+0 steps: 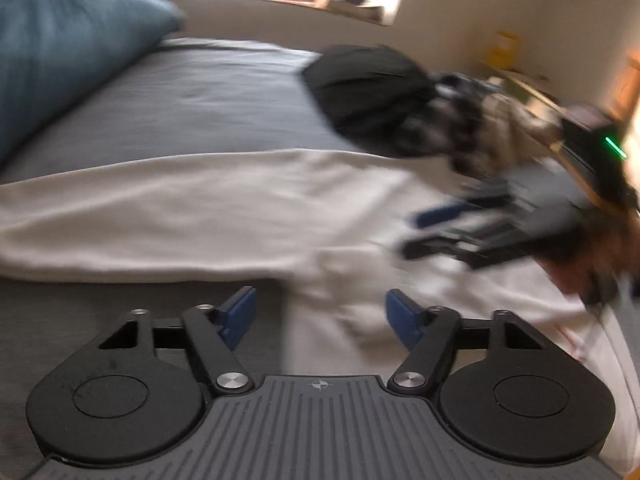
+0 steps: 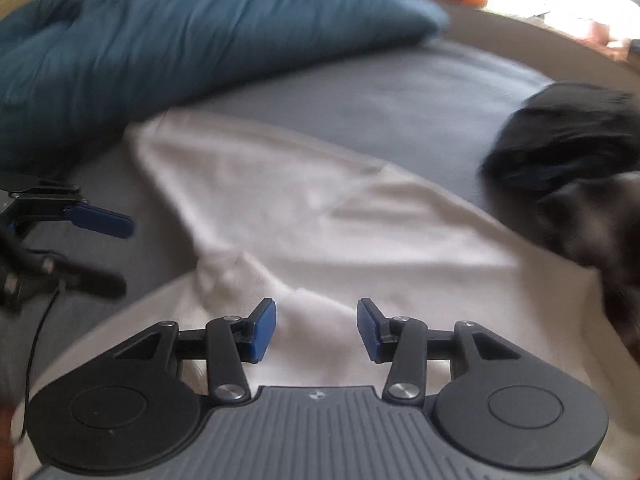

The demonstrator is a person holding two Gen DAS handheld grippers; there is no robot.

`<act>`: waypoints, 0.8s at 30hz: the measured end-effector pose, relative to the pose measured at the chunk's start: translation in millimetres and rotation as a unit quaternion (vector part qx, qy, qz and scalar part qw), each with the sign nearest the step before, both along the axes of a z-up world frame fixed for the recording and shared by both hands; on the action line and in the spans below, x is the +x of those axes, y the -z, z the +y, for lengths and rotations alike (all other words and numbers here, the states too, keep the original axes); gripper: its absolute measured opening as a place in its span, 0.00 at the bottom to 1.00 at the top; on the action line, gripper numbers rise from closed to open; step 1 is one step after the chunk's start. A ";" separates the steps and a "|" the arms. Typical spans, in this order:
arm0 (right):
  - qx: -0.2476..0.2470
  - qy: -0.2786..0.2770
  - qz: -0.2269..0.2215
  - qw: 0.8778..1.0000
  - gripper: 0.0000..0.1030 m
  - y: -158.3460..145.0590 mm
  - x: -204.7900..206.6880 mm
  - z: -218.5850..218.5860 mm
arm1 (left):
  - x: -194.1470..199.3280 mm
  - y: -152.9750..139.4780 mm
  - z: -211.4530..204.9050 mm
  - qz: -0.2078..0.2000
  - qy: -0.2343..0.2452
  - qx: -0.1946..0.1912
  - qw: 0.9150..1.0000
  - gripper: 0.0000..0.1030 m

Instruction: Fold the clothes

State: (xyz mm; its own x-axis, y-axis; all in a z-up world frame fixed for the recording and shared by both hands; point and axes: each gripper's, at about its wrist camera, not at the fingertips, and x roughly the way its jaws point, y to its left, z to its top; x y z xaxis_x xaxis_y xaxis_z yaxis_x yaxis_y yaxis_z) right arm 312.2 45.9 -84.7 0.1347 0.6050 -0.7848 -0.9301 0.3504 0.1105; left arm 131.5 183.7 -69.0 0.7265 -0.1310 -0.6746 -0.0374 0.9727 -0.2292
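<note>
Both claws, left gripper and right gripper, parted, empty (blurred); white garment long axis diagonal.

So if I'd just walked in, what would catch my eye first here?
Probably the white garment spread across the grey bed, with both hand-held grippers over it: the left hand-held gripper and right hand-held gripper, blue pads apart, gripping nothing. Then the big blue pillow at the bed's far left, and a dark clothes heap far right.
</note>
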 end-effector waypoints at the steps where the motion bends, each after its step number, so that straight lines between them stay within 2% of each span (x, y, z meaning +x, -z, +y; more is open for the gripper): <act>1: -0.014 -0.012 0.006 1.000 0.46 0.6 5.4 5.3 | 2.2 3.9 -7.6 -0.001 0.008 0.002 1.000 0.54; 5: -0.044 -0.059 0.004 0.997 0.46 -2.0 14.4 24.8 | 7.3 18.7 -18.5 0.013 0.026 -0.011 1.000 0.49; 10: -0.069 -0.087 0.022 0.994 0.46 5.1 19.5 42.9 | 15.0 34.1 -19.5 0.022 0.007 -0.017 1.000 0.38; 12: -0.075 -0.092 0.033 0.992 0.44 8.8 20.0 45.0 | 17.5 38.7 -19.6 0.020 0.004 -0.015 1.000 0.37; 15: -0.075 -0.097 0.053 0.991 0.36 8.2 22.2 42.7 | 18.1 42.4 -23.6 0.009 0.006 -0.002 1.000 0.35; 17: -0.080 -0.103 0.062 0.989 0.23 8.7 21.2 40.7 | 18.0 43.5 -25.6 0.003 0.006 0.002 1.000 0.30; 18: -0.083 -0.107 0.060 0.989 0.21 8.6 19.8 39.9 | 17.5 43.3 -26.2 0.001 0.006 0.003 1.000 0.29; 20: -0.083 -0.116 0.046 0.989 0.06 6.5 15.4 38.6 | 16.3 42.8 -27.3 -0.003 0.005 0.006 1.000 0.24; 22: -0.076 -0.119 0.028 0.990 0.02 2.1 12.6 35.6 | 15.2 42.4 -28.2 -0.009 0.002 0.008 1.000 0.16; 24: -0.063 -0.116 0.020 0.991 0.01 -4.2 13.1 31.4 | 14.4 41.4 -28.8 -0.016 -0.004 0.010 1.000 0.13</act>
